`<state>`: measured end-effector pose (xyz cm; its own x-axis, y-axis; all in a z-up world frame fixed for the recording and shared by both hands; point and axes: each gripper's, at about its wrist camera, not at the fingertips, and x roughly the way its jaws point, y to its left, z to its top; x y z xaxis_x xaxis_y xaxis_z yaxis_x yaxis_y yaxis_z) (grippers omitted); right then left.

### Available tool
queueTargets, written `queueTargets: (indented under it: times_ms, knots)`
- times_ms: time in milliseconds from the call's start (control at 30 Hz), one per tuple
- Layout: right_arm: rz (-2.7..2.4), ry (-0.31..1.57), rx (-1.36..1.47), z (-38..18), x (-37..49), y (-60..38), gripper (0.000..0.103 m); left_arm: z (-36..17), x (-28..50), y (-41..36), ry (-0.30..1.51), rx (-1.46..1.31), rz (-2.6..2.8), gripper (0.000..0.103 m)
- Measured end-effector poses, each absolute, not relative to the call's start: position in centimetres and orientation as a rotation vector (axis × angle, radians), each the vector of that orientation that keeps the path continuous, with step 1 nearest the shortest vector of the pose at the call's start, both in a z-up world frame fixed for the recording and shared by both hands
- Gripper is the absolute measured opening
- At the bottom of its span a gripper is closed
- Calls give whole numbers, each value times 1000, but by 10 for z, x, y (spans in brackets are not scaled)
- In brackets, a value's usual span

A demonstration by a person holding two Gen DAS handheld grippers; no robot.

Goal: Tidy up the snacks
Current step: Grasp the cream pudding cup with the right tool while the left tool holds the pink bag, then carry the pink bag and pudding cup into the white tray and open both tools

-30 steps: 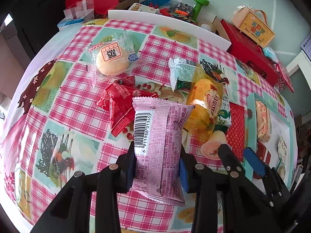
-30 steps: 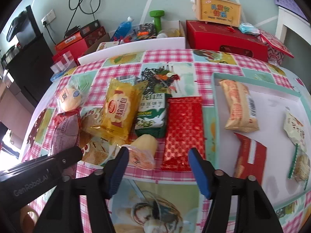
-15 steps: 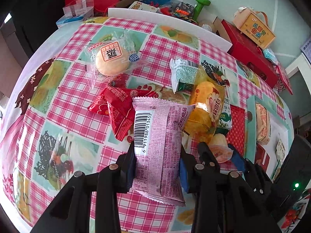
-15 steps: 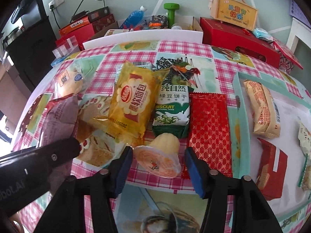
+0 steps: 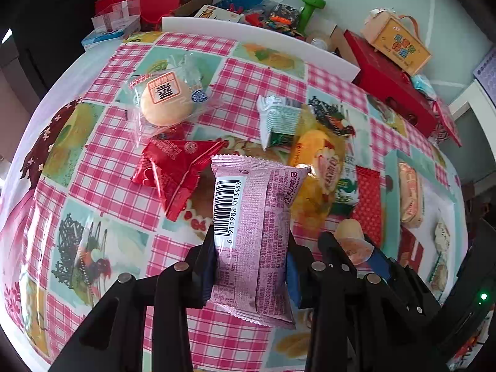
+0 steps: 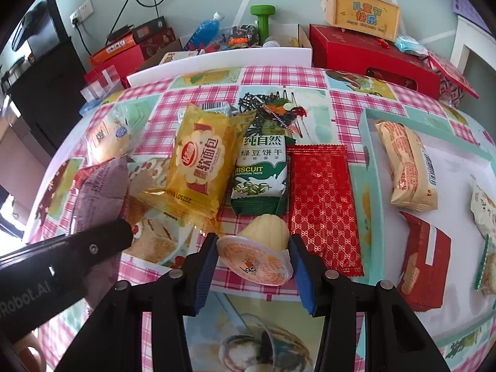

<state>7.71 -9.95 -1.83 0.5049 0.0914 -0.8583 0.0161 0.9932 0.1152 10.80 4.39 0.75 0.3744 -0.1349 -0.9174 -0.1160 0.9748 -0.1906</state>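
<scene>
- Left wrist view: your left gripper [image 5: 251, 262] is clamped on the pink snack packet [image 5: 252, 232], barcode side facing the camera, held up off the checked tablecloth [image 5: 102, 170].
- Past the packet a red wrapped snack [image 5: 170, 167] lies on the cloth, and beyond that a round bun in clear wrap [image 5: 166, 102].
- To the right in this view your right gripper [image 5: 356, 248] sits just beside the left one, with the jelly cup [image 5: 352, 240] between its fingers.
- Right wrist view: your right gripper [image 6: 252, 262] is closing its jaws on the jelly cup [image 6: 257, 252]; both blue pads [image 6: 302, 274] already touch the cup's foil-lidded rim.
- The cup lies on its side on the cloth, touching the near ends of the green biscuit pack [image 6: 259, 170] and the red patterned packet [image 6: 324, 207].
- The yellow bread packet [image 6: 200, 161] lies left of the biscuit pack.
- On the right, the tray [image 6: 372, 167] holds several snacks, among them a tan packet [image 6: 406, 167] and a red box [image 6: 423, 260].
</scene>
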Motion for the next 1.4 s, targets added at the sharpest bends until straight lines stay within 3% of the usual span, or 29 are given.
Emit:
queueTargets:
  times_ms: [600,1400]
  knots:
    - [-29,921,201,34,57,-151,49,43,104,13,1092,-194,-94,39]
    - [-489,835,287,38,50,-338,49,45,142,-180,1122,10,-410,39]
